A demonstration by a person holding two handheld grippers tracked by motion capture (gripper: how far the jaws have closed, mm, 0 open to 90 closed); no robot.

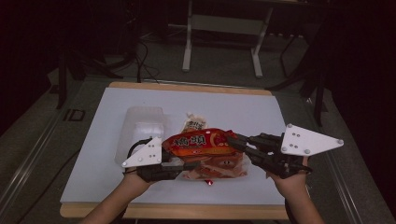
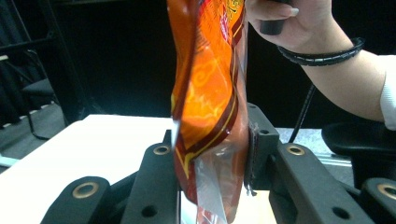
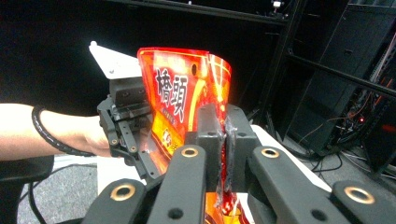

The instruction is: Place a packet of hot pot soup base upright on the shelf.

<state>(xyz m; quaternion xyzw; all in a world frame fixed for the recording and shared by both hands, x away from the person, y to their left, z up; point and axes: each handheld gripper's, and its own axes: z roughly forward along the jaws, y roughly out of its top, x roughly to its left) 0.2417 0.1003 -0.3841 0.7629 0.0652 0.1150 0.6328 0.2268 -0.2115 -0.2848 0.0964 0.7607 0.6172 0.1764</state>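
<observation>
Pinching glossy, crinkled orange packet (image 1: 201, 142) between both jaws.

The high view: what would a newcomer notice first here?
The bright orange snack bag, held up over the middle of the white table, with the left claw shut on one end and the right claw shut on the other. Behind it lie a clear plastic tray and a small pale packet.

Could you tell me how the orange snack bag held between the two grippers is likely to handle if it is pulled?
The orange snack bag is probably floppy: it curves between the left gripper and right gripper. Its glossy film may slip. It looks light for its size.
</observation>
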